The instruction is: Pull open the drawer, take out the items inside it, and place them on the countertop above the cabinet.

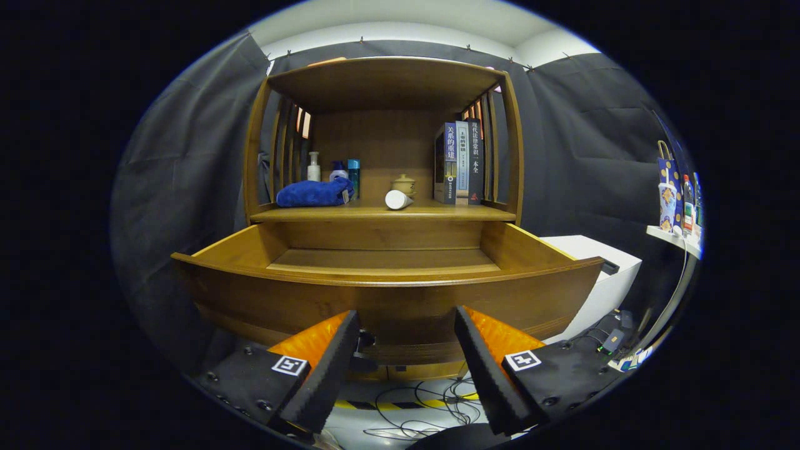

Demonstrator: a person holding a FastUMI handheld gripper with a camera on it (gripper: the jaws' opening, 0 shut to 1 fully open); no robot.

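The wooden drawer (pixel 387 294) of the cabinet stands pulled out toward me, and the part of its floor that I see is bare. My gripper (pixel 406 322) is open, its fingers spread on either side of the drawer front's lower middle, close to a small dark knob (pixel 365 340) by the left finger. On the countertop (pixel 381 212) above the drawer lie a folded blue cloth (pixel 314 192) and a white cylinder (pixel 397 199) on its side. Nothing is held between the fingers.
On the countertop also stand several bottles (pixel 334 170), a small lidded pot (pixel 404 184) and upright books (pixel 459 162). A white box (pixel 600 275) sits right of the drawer. Cables (pixel 431 406) lie on the floor below. A side shelf (pixel 678 240) with bottles is at far right.
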